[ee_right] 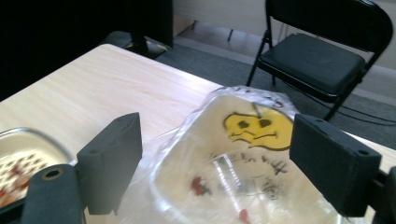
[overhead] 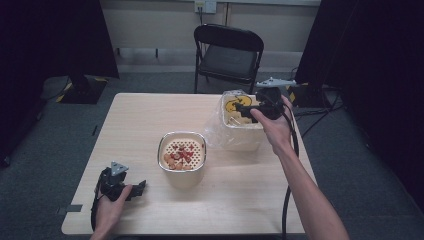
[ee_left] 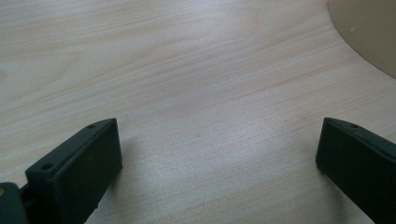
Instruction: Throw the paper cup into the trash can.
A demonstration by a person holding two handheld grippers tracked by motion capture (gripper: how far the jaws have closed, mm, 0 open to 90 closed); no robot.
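Bag-lined cream bin (overhead: 240, 131), yellow face printed inside, upright at table's two o'clock; steel-rimmed strainer pot (overhead: 182, 155) near centre.

Light wood table (overhead: 150, 120): strainer bowl (overhead: 182, 155), bag-lined tub (overhead: 240, 125).

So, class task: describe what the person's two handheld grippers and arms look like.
Both the left gripper and the right gripper are black, with two blocky, flat-faced jaws. Each carries a grey three-cornered plate on top and trails a black cable. The forearms are bare, with no sleeves visible.
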